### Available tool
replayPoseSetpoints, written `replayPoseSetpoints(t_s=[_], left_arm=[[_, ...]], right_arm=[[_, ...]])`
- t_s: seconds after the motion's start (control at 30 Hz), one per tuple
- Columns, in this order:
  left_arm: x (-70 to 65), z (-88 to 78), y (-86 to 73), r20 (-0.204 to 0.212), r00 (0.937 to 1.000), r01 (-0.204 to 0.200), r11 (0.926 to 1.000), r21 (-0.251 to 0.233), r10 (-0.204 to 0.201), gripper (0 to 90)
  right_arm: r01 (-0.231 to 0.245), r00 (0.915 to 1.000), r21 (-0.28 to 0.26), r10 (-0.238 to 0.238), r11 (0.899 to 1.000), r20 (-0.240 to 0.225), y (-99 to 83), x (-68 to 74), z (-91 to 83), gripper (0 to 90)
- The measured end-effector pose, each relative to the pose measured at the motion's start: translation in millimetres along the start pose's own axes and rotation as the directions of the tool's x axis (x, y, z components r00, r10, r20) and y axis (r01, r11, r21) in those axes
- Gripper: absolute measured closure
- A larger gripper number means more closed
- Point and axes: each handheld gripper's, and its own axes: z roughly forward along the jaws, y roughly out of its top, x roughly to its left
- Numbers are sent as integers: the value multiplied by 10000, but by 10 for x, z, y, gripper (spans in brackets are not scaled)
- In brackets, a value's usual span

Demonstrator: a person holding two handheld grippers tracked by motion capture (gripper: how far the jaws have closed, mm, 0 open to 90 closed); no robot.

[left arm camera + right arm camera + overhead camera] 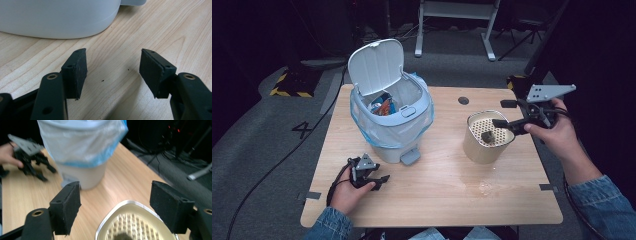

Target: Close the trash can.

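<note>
Fingers (67, 207) of my right gripper (507, 123) hang spread and empty over the cream strainer cup (488, 137), ready to pluck its dark scrap (487, 136) for the open-lidded bin (391, 112), while my left gripper (379, 179) rests, spread, on the bench (437, 190).

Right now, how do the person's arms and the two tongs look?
Both sleeves are blue denim. Each of the tongs, left and right, is black with flat black pads, a grey three-cornered plate with small holes on top, and a black cable.
</note>
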Motion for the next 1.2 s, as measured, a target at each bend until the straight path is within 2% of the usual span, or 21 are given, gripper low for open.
replayPoseSetpoints(t_s=[0.03, 0.13, 0.37, 0.5, 0.7, 0.83, 1.03, 1.1, 1.2], left_arm=[[0, 0, 0, 0, 10000, 0, 10000, 0, 0, 389], [10, -15, -18, -154, 9999, 72, 10000, 8, -72, 383], [40, -54, -52, -242, 9994, 266, 9996, 24, -265, 373], [49, -110, -56, -431, 9978, 507, 9984, 242, -496, 368], [112, -196, -83, -490, 9960, 749, 9972, 83, -744, 368], [148, -255, -92, -413, 9950, 913, 9958, -28, -913, 368], [177, -335, -79, -464, 9937, 1008, 9947, -220, -1017, 368], [180, -359, -71, -426, 9933, 1062, 9940, -250, -1072, 366], [185, -384, -51, -464, 9932, 1058, 9941, -237, -1068, 361]], right_arm=[[0, 10000, 0, 0, 10000, 0, 0, 0, 0, 258], [-91, 9997, 420, 81, 9991, 221, -266, 43, -73, 265], [-467, 9976, 608, 435, 9971, 532, -712, 126, -139, 274], [-651, 9967, 845, 608, 9943, 530, -1011, 185, -79, 274], [-1274, 9914, 936, 1240, 9874, 417, -1460, 263, 62, 266], [-1458, 9888, 1206, 1405, 9819, 510, -1750, 269, 190, 256], [-1987, 9774, 1511, 1845, 9683, 1030, -2114, 285, 334, 246], [-2241, 9709, 1477, 2075, 9633, 1198, -2206, 280, 376, 243], [-2262, 9698, 1465, 2085, 9630, 1267, -2309, 270, 442, 224]])
